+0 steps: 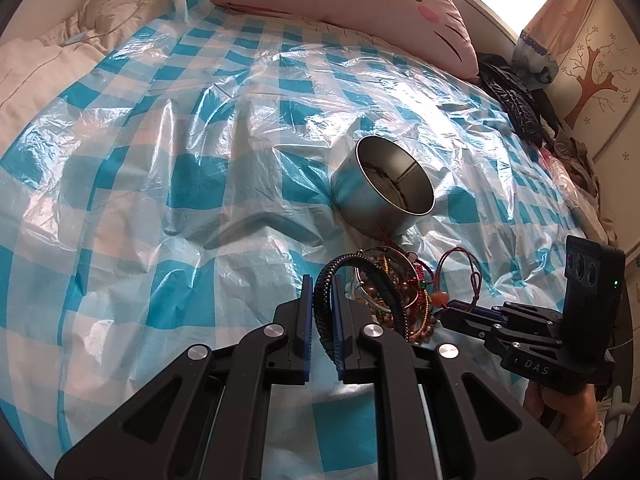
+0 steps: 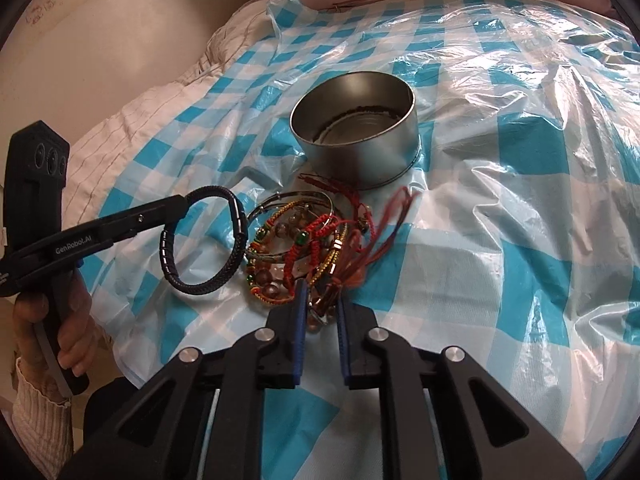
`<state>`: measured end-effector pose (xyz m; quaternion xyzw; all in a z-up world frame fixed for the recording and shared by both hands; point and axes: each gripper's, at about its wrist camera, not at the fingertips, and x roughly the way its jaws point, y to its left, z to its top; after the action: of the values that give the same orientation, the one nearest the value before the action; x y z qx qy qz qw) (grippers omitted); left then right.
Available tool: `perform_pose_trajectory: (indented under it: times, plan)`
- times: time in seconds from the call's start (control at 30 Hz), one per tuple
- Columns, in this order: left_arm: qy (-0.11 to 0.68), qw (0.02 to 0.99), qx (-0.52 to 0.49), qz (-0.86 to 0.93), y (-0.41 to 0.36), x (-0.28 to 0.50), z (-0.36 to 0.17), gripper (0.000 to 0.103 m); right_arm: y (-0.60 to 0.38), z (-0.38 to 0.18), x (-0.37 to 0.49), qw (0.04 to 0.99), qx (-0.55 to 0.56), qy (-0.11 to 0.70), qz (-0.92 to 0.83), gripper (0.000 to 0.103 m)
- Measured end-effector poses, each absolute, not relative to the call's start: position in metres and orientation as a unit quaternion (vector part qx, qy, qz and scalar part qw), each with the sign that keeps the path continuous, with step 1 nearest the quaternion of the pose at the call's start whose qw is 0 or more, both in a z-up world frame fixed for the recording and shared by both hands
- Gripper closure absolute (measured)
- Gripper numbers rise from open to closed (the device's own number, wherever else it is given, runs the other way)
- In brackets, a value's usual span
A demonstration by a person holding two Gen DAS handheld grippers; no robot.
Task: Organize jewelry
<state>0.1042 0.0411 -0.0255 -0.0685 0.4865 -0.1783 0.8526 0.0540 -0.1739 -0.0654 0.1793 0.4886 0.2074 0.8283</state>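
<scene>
Gripping the black braided bracelet (image 1: 325, 304) between its blue pads, the left claw (image 1: 322, 304) is clenched on the band, which hangs as a loop with its plane roughly upright and its free end swung toward the heap of jewelry. Straight ahead of this claw and a little to its right stands the open metal tin (image 1: 384, 184), tilted on the rumpled checked plastic sheet (image 1: 160, 160) that covers the bed; the tin looks almost bare inside. The coming move likely turns on that line: the bracelet must travel forward over the pile of beaded and red-cord bracelets (image 2: 308, 240), which lies between claw and tin, then drop through the rim. The left side is the loaded one, so it seems nearer to finishing a deposit. The right claw (image 2: 320, 308) sits low at the near edge of the pile, its fingers partly parted around some beads and cord; whether it truly grasps them I cannot tell.
</scene>
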Motion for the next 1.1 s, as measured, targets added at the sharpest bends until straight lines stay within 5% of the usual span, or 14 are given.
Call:
perform_pose_trajectory:
  times: [0.43,1.1]
  plan:
    - [0.467,0.858,-0.076,-0.201,0.026,0.103,-0.006,0.095,-0.186,-0.016,0.038,0.862,0.185,0.422,0.209,0.088]
    - [0.441,0.869,-0.077,-0.210,-0.038,0.188,-0.001,0.095,-0.166,0.005,0.145,0.879,0.048,0.420,0.219,0.088]
